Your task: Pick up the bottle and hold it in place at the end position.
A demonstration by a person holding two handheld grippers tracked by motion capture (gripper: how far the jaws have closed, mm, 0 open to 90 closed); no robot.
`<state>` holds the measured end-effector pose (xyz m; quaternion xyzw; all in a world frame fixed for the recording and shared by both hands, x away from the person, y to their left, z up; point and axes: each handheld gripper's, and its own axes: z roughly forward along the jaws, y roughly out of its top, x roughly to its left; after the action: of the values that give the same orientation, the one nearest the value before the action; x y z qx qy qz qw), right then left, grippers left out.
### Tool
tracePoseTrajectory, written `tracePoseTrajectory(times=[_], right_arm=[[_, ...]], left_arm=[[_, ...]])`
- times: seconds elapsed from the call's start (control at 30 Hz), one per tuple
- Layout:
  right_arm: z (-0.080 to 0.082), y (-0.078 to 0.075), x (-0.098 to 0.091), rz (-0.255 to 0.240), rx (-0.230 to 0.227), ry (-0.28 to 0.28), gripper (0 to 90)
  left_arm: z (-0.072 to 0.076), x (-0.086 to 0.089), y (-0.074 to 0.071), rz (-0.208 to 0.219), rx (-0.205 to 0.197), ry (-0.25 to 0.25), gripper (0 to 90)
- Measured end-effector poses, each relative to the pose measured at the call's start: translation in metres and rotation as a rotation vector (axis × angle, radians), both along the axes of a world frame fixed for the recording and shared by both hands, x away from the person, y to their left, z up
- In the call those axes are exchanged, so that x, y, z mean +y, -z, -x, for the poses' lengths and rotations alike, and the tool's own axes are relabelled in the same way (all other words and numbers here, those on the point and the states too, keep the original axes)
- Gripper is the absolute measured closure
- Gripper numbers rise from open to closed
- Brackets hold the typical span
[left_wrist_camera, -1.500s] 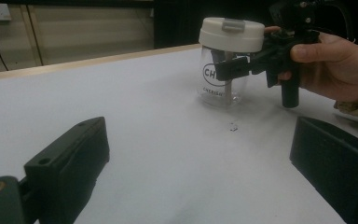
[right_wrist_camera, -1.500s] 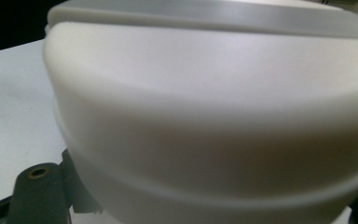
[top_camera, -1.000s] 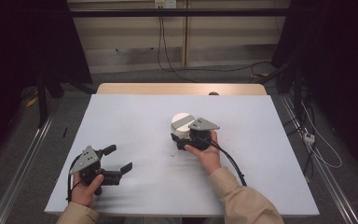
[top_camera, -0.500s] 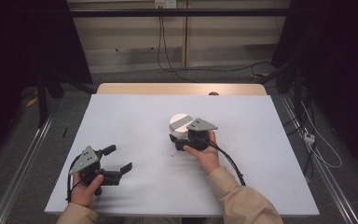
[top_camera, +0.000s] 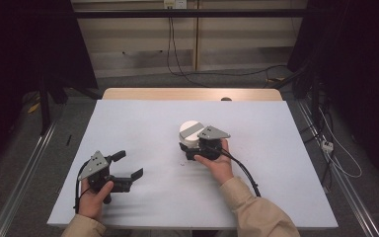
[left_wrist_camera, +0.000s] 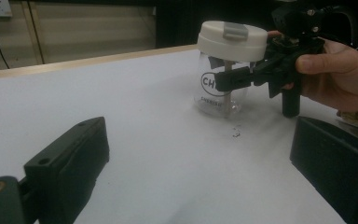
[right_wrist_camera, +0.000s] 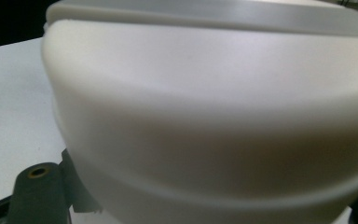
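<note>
Table (top_camera: 143, 123) mostly bare: left half, far strip and right side all open. Only obstacle standing up is the jar (top_camera: 191, 132) mid-table, right gripper (top_camera: 190, 150) and hand tight against its near side, so approach from near-right is blocked; far and left sides of jar are free. Left gripper (top_camera: 128, 165) sits near-left, well apart, open table between it and jar. Small dark specks (top_camera: 182, 164) just near of jar.
</note>
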<state>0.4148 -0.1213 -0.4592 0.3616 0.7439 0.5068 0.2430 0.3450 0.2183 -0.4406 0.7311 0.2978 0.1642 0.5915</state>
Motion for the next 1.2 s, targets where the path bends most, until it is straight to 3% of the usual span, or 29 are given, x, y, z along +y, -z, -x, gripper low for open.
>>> tracePoseTrajectory(times=[0.17,0.33,0.6,0.8,1.2], right_arm=[[0.000,0.000,0.000,-0.001,0.002,0.000,18.5],[0.000,0.000,0.000,-0.003,0.002,0.001,18.5],[0.000,0.000,0.000,-0.002,0.003,0.002,18.5],[0.000,0.000,0.000,-0.003,0.004,0.000,18.5],[0.000,0.001,-0.001,-0.006,0.007,-0.003,18.5]], left_arm=[[-0.004,-0.008,-0.005,-0.010,-0.004,-0.003,4.6],[-0.009,-0.019,-0.006,-0.021,0.004,0.027,4.7],[-0.017,-0.032,-0.008,0.018,0.054,0.035,5.4],[-0.025,-0.044,-0.010,0.009,0.061,0.034,6.1],[-0.035,-0.064,-0.015,-0.002,0.078,0.064,15.9]])
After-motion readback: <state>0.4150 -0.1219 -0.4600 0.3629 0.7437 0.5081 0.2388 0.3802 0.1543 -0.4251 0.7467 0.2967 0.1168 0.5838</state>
